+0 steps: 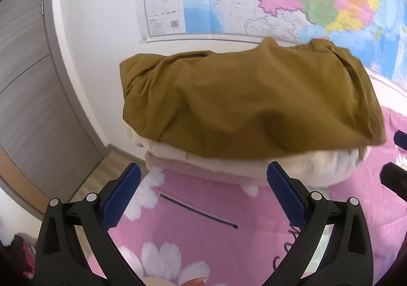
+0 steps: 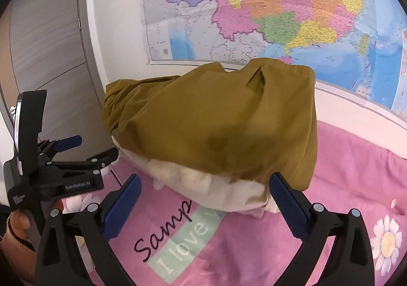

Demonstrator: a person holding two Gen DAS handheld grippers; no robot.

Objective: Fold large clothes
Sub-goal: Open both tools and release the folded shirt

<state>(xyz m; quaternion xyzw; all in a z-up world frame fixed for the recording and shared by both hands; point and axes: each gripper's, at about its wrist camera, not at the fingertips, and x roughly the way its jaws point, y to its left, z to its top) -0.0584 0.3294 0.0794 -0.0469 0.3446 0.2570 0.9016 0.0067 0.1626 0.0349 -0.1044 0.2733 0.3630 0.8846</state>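
A folded mustard-brown garment (image 1: 249, 102) lies on top of a cream-white folded pile (image 1: 318, 166) at the far side of a pink flowered bed sheet (image 1: 203, 235). My left gripper (image 1: 203, 174) is open and empty, just short of the pile's front edge. In the right wrist view the brown garment (image 2: 216, 123) sits on the white pile (image 2: 203, 189). My right gripper (image 2: 206, 184) is open and empty, its right finger close to the pile's near corner. The left gripper's body (image 2: 63, 171) shows at that view's left.
A large coloured wall map (image 2: 254, 6) hangs on the white wall behind the pile. A grey door (image 1: 25, 82) and wooden floor (image 1: 101, 174) lie to the left of the bed. The sheet carries printed words (image 2: 178, 235) and daisies (image 2: 386, 242).
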